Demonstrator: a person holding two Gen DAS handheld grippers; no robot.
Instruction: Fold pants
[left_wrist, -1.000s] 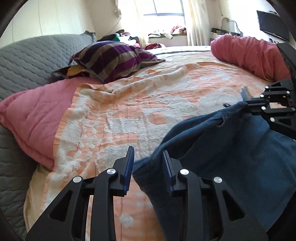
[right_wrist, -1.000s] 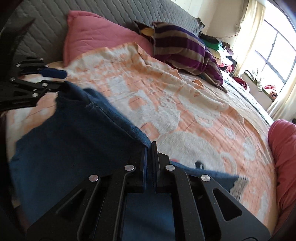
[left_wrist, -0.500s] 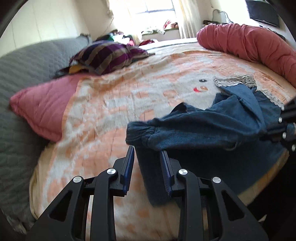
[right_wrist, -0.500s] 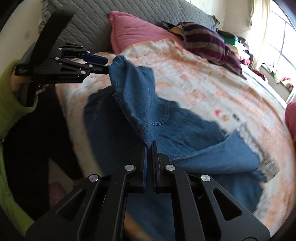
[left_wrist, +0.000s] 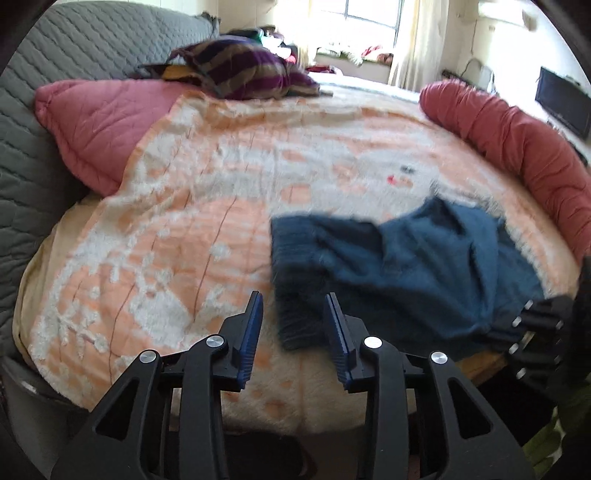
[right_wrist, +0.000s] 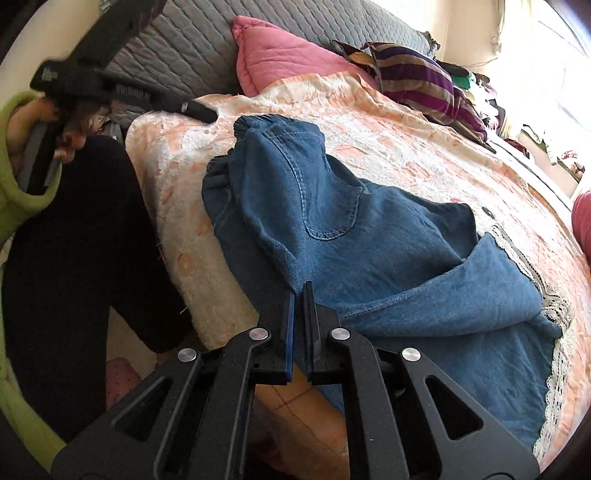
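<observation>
The blue denim pants (right_wrist: 369, 240) lie crumpled near the front edge of the bed, waistband to the left and lace-trimmed hems to the right. My right gripper (right_wrist: 299, 290) is shut on a fold at their near edge; in the left wrist view the right gripper (left_wrist: 509, 326) pinches the cloth at the right. My left gripper (left_wrist: 292, 299) hovers over the waistband corner of the pants (left_wrist: 424, 258), its jaws opening, pads clear of the cloth. In the right wrist view the left gripper (right_wrist: 195, 108) is off the waistband.
An orange and white blanket (left_wrist: 221, 184) covers the bed. A pink pillow (left_wrist: 107, 118) and a striped pillow (left_wrist: 243, 74) lie by the grey quilted headboard (left_wrist: 74, 40). A red rolled quilt (left_wrist: 517, 136) runs along the right. A person's dark leg (right_wrist: 85, 240) stands by the bed edge.
The pants came down from hanging between both grippers onto the bed. My left gripper let go of the waistband and drew back. My right gripper sank toward the bed edge, still pinching.
</observation>
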